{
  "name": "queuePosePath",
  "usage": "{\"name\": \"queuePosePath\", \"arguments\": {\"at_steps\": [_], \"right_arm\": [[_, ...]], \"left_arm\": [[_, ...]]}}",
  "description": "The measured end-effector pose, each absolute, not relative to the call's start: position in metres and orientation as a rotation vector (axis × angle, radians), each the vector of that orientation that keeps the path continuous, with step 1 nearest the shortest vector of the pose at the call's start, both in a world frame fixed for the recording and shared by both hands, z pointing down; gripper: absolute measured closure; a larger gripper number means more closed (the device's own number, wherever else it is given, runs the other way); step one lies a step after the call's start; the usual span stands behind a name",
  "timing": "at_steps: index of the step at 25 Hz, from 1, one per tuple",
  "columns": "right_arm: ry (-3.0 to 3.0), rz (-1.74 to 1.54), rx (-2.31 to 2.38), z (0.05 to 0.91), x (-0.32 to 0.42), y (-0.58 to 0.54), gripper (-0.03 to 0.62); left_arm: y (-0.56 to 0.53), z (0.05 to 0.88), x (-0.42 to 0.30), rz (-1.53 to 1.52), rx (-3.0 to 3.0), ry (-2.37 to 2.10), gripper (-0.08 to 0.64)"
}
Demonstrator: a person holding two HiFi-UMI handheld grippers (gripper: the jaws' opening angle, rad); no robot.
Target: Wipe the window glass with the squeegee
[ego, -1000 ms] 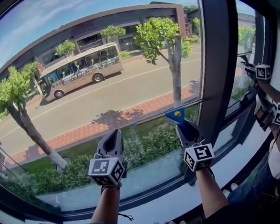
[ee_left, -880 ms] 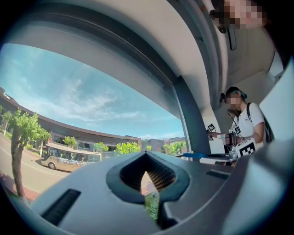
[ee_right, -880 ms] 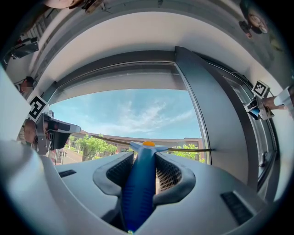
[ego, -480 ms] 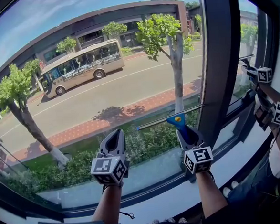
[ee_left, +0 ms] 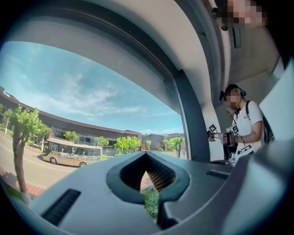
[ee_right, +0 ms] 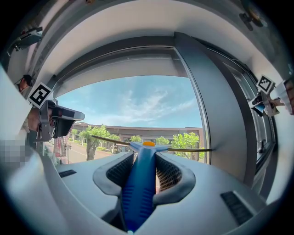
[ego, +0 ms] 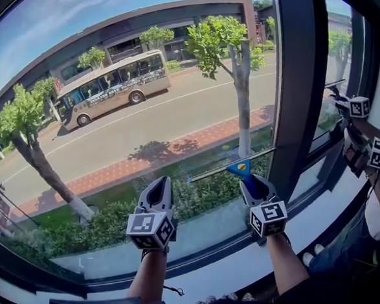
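A blue squeegee [ego: 242,170] with an orange button and a long thin blade [ego: 230,165] lies against the lower part of the window glass [ego: 141,106]. My right gripper [ego: 255,188] is shut on its blue handle [ee_right: 138,188], and the blade [ee_right: 183,149] stretches across just beyond the jaws. My left gripper [ego: 158,194] hangs to the left of the squeegee, close to the glass, its jaws shut with nothing between them. In the left gripper view the left gripper [ee_left: 148,176] shows only a thin slit between its pads.
A dark vertical window post [ego: 299,82] stands right of the squeegee. A white sill [ego: 250,270] runs below the glass. Another person [ee_left: 245,126] at the right holds grippers with marker cubes [ego: 359,107] at the adjacent pane. Outside are a bus, trees and a road.
The squeegee in my right gripper has slid down the glass by a small amount. The left gripper has kept its place beside it.
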State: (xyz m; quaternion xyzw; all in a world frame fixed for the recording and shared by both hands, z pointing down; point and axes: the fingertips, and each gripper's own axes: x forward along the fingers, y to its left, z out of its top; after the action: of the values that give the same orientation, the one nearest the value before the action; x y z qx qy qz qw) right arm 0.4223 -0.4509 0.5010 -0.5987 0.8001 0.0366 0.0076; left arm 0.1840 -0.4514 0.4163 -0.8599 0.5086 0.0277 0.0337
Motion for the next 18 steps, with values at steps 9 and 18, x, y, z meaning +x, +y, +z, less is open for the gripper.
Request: {"name": "queuePosePath", "arguments": {"at_steps": [9,18], "right_arm": [[2.521,0.076,-1.884,0.504,0.425,-0.453,0.449],[2.524,0.082,-1.887,0.495,0.425,-0.453,0.449]], "left_arm": [[-0.455,0.442,0.187,0.020,-2.681,1.615,0.560],[-0.454,0.443,0.181,0.027,-2.691,1.649,0.560]]}}
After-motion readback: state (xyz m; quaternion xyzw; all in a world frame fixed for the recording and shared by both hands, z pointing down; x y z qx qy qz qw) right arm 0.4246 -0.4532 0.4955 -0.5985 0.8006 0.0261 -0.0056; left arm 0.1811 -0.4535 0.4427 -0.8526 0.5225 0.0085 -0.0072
